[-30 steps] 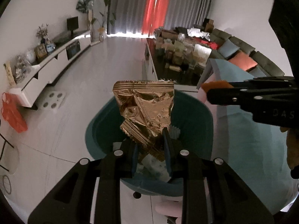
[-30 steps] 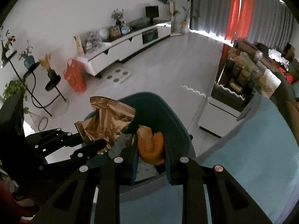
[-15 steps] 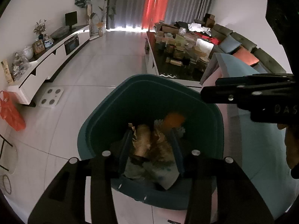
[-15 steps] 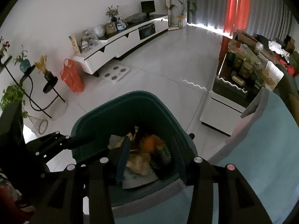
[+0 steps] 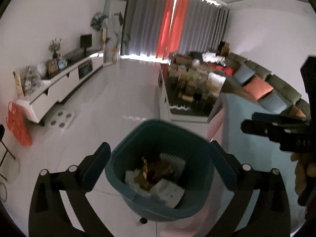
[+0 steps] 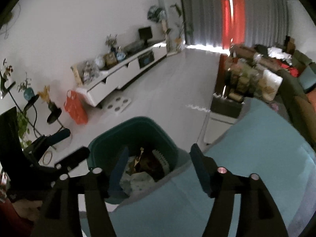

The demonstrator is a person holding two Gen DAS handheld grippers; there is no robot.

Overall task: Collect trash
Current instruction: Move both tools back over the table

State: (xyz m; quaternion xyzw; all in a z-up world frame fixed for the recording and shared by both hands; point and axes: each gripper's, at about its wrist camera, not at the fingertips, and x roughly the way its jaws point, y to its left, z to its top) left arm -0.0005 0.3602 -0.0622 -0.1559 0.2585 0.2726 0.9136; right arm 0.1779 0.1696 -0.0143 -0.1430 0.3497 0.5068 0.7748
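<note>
Your bin (image 5: 126, 158): smooth teal plastic. Wrapper (image 5: 156, 167) inside: crinkled gold foil. Floor (image 5: 118, 98): glossy tile. Surface cover (image 6: 246, 158): matt teal cloth.

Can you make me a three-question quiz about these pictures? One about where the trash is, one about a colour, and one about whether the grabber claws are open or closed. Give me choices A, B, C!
1. Where is the trash?
A. Inside the bin
B. On the floor beside the bin
C. Pinched in a claw

2. What colour is the bin?
A. Red
B. Dark teal green
C. Yellow

3. How do the left gripper and the right gripper stand?
A. Both shut on wrappers
B. One open, one shut
C. Both open and empty

Answers:
1. A: the crumpled wrappers and paper lie on the bottom of the bin in both wrist views.
2. B: its rim and walls look dark teal green against the pale floor.
3. C: the jaws have just been opening, the fingers of each stand wide apart, and nothing sits between them.
</note>
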